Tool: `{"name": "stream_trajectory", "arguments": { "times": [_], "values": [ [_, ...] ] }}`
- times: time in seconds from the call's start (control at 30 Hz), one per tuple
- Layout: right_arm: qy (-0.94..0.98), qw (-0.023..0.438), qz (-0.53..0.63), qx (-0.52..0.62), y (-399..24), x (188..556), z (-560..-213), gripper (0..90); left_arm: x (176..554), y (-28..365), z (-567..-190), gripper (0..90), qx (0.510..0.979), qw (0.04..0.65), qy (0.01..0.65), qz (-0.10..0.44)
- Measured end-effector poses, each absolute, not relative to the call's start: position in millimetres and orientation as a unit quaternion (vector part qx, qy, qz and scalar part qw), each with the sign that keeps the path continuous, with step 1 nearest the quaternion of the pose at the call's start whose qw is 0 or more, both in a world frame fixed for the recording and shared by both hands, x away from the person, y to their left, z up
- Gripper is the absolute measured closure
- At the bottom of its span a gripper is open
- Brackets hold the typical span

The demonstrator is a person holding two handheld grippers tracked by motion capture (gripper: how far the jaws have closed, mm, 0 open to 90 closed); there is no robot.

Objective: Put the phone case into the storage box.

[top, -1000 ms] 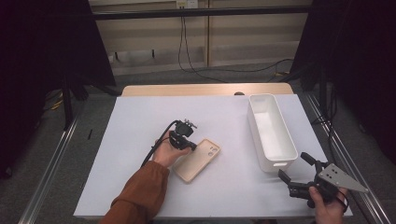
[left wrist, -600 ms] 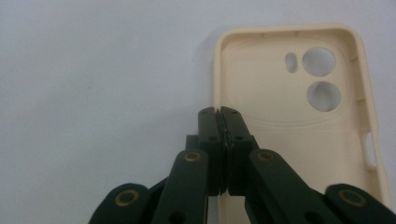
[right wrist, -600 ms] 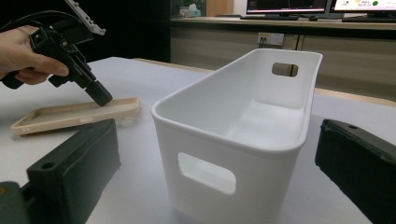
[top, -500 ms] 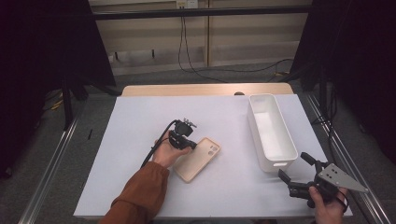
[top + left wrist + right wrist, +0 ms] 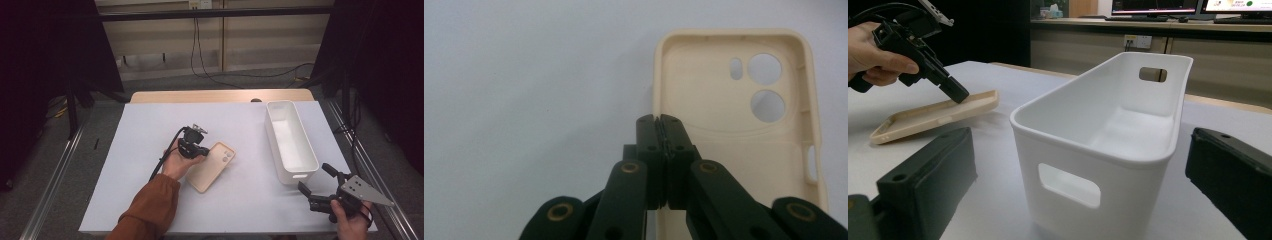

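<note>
**While the left fingers pinch the case edge, the bin waits on the right**

Since the left gripper has its fingers pressed together on the long side wall of the cream phone case, the case is already held, and what matters is where it must travel. In the right gripper view the case is tilted: the pinched edge is lifted, while the far end seems to rest on the white surface. It lies open side up, with the camera holes at the end away from the person.

The long axis of the case runs diagonally, from near-left to far-right in the high view. The white plastic bin stands well apart to the right of it, empty, with its long axis pointing almost straight away from the person. I judge that the case must be carried to the right and turned somewhat so that the two axes agree before it goes in.

The right gripper waits near the close end of the bin, fingers spread wide and holding nothing. It is nearer to the bin, but the left one has the case.
</note>
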State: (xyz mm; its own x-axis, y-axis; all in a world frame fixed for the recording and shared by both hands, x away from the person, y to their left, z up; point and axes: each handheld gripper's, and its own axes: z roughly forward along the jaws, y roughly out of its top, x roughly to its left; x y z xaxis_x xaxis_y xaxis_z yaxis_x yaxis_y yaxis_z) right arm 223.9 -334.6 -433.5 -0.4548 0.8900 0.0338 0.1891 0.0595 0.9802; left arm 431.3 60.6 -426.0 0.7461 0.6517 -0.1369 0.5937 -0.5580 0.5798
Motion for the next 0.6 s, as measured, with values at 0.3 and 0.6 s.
{"name": "stream_trajectory", "arguments": {
  "times": [0.3, 0.6],
  "values": [
    [0.653, 0.320, 0.548, 0.414, -335, 223, -433, 0.0, 425, 62, -418, 88.7, 0.872, 0.335, 0.349, 0.072],
    [0.653, 0.320, 0.548, 0.414, -335, 223, -433, 0.0, 423, 65, -414, 88.7, 0.860, 0.363, 0.348, 0.084]
  ]
}}
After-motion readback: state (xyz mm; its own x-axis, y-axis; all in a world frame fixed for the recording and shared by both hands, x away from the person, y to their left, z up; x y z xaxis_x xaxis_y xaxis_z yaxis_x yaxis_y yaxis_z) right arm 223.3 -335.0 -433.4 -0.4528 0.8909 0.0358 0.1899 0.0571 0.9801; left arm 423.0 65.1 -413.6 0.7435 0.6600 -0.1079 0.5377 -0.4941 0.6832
